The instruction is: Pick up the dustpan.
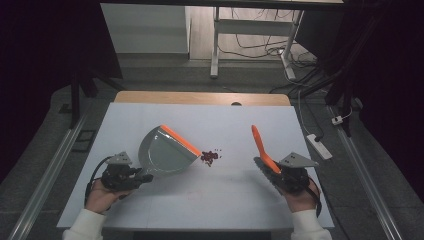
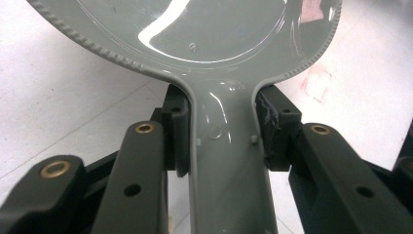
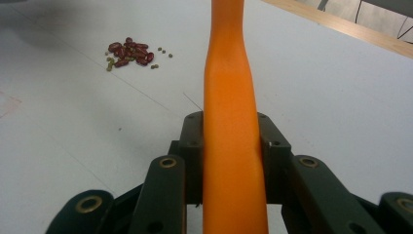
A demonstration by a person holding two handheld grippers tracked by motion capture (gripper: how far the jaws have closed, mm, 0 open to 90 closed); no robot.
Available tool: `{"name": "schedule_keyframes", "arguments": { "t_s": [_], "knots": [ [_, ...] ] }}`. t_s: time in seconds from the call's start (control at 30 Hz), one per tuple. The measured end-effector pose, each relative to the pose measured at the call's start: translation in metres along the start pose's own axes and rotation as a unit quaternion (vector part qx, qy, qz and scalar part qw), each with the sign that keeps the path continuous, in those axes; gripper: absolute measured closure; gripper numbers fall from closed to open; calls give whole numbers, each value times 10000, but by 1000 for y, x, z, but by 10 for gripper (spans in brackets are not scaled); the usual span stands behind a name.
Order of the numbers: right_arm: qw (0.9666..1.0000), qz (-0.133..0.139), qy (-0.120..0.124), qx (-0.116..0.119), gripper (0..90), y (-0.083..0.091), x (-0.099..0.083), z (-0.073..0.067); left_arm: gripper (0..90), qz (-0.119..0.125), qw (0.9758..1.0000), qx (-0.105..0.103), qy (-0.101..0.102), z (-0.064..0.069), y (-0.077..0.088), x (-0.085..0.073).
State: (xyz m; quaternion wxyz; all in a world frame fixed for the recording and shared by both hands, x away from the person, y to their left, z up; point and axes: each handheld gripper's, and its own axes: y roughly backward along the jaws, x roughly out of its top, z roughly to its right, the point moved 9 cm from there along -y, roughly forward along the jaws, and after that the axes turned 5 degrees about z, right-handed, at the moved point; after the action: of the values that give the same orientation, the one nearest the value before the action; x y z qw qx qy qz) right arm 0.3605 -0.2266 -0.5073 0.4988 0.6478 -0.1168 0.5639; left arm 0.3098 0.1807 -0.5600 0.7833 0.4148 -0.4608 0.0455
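Observation:
A grey dustpan [image 1: 164, 151] with an orange lip rests on the white table [image 1: 150, 120], its lip facing a small pile of red beans [image 1: 209, 156]. My left gripper [image 1: 131, 177] is shut on the dustpan's handle [image 2: 225, 146], with both jaws pressed against its sides. My right gripper [image 1: 286, 176] is shut on an orange brush handle [image 3: 233, 146] that rises up and away toward the table's middle; from above the orange handle [image 1: 261, 146] slants up to the left. The beans [image 3: 130, 52], with a few small green ones, lie ahead and left of the right gripper.
The table's wooden far edge [image 1: 200, 97] sits behind the white surface. A white power strip [image 1: 320, 146] and cables lie on the floor at the right. Metal rails [image 1: 50, 170] run along both sides of the table.

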Motion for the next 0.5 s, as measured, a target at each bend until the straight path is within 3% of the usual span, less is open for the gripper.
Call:
{"name": "schedule_keyframes", "arguments": {
  "t_s": [0.07, 0.13, 0.37, 0.5],
  "knots": [
    [10000, 9, 25, 6, 704, 1, 1, -1, 620, -26, 9999, -89, -49, 3, 1, -1],
    [10000, 26, 54, 20, 704, 0, 1, -3, 620, -149, 9997, -166, 93, 4, 0, -2],
    [9998, -6, 164, 68, 704, -4, 1, -6, 620, -458, 9983, -343, -100, 12, -4, -8],
    [9998, 16, 169, 73, 704, -3, 1, -8, 620, -585, 9975, -383, -107, 14, -5, -10]
  ]
}}
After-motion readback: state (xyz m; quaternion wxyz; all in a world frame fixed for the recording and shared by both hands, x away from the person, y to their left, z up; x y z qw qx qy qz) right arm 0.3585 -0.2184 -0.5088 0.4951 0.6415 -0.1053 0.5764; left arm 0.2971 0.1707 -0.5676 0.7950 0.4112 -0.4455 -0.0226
